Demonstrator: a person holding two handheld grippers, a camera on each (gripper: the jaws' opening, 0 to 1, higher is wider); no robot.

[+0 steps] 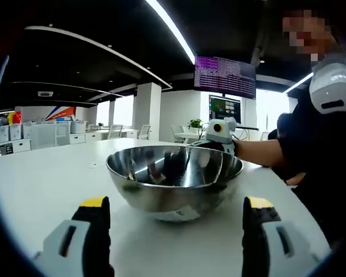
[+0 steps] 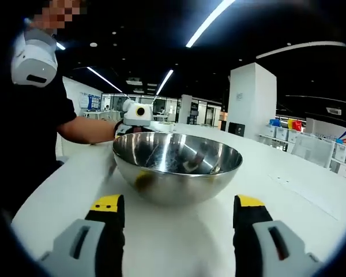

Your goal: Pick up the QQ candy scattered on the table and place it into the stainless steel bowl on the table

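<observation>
Sitting mid-worktop [image 1: 40, 184]: shiny round stainless steel bowl [image 1: 175, 182], with yellow-tipped left gripper [image 1: 176, 222] and right gripper [image 2: 177, 222] both hanging in front of it, spread wide, pinching nothing. Probably risking a nudge of that light bowl if coming in low. Not spotting any candy on the white surface; bowl's inside all reflections, so contents unclear.

The bowl [image 1: 174, 182] is shiny silver on a white table [image 1: 40, 184]. Beside the bowl, each gripper [image 2: 177, 228] is black and grey with yellow tips. The person's shirt [image 1: 320, 156] is black.
</observation>
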